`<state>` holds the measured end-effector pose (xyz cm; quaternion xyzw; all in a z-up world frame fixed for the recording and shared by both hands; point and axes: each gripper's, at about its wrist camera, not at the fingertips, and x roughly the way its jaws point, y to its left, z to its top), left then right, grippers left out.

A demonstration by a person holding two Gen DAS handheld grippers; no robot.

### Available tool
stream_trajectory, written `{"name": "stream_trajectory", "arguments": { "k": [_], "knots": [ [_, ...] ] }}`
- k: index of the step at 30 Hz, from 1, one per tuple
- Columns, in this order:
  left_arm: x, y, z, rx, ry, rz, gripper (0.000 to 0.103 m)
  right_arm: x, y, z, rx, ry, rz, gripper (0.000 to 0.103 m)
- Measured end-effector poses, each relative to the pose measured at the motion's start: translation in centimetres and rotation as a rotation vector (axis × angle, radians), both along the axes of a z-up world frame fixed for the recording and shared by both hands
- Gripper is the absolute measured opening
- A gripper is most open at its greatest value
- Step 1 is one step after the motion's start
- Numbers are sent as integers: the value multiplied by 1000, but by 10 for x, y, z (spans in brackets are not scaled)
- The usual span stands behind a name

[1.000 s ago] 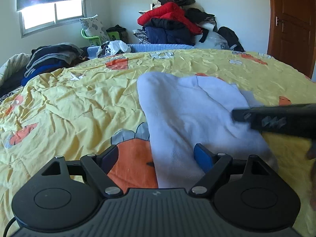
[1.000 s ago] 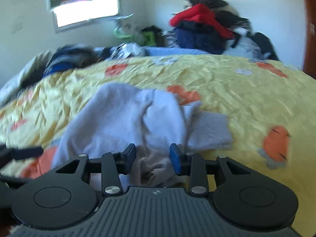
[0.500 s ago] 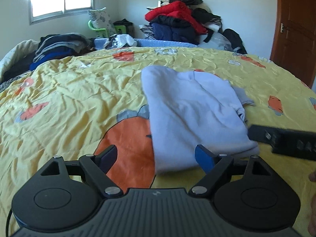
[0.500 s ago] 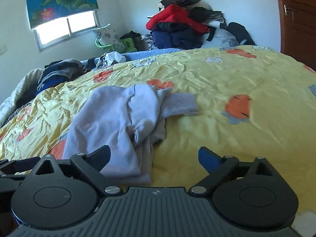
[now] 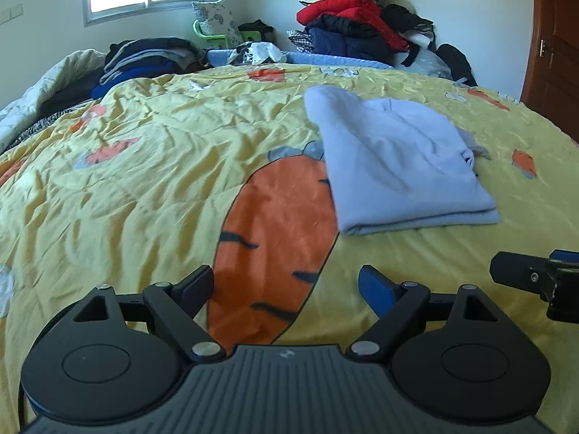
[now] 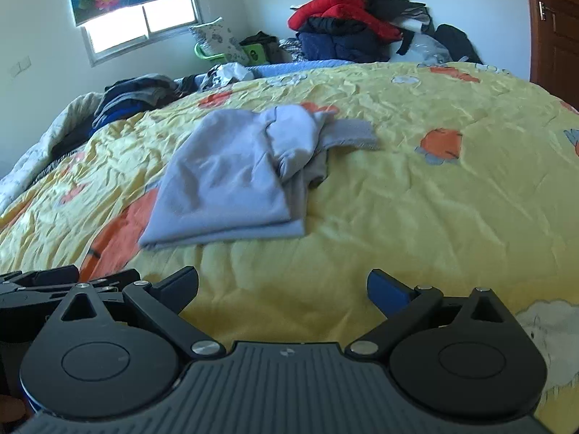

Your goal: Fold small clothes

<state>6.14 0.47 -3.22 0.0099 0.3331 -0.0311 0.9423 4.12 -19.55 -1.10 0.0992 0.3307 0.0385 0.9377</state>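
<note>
A small light-blue garment [image 5: 394, 159] lies folded over on the yellow carrot-print bedspread [image 5: 152, 166]. It also shows in the right wrist view [image 6: 231, 177], with a grey cuffed part [image 6: 347, 133] sticking out at its far right. My left gripper [image 5: 286, 285] is open and empty, held back from the garment's near edge. My right gripper [image 6: 282, 285] is open and empty, also back from the garment. The right gripper shows at the right edge of the left wrist view [image 5: 535, 278].
A heap of red, navy and black clothes [image 5: 358, 25] is piled at the far side of the bed. Dark folded clothes [image 5: 144, 58] lie at the far left. A brown door [image 5: 553, 36] stands at the right. A window [image 6: 141, 25] is at the back left.
Both grippers let go of the garment, opened wide and drew back toward the near edge of the bed. The garment now lies folded flat.
</note>
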Motion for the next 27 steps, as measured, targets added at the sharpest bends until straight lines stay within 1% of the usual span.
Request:
{"name": "stream_trajectory", "arguments": {
  "k": [6,12,14,15,21,24,27],
  "knots": [
    [-11,4,1,-5,-8,5,88,-11,5,-2,-22,2,14,101],
    [-16,2,-3,-2,-23,12,88,-19,12,-5,-64,-3,26,101],
    [-17,1,-6,7,-28,10,96,-20,13,-6,-82,-8,27,101],
    [-18,1,-7,14,-31,13,102,-21,13,-6,-88,-9,28,101],
    [-16,2,-9,6,-24,22,103,-22,12,-11,-103,-11,19,101],
    [-16,1,-10,7,-27,25,103,-22,14,-13,-126,-21,19,101],
    [-15,1,-10,6,-27,26,103,-23,13,-14,-122,-25,12,102]
  ]
}}
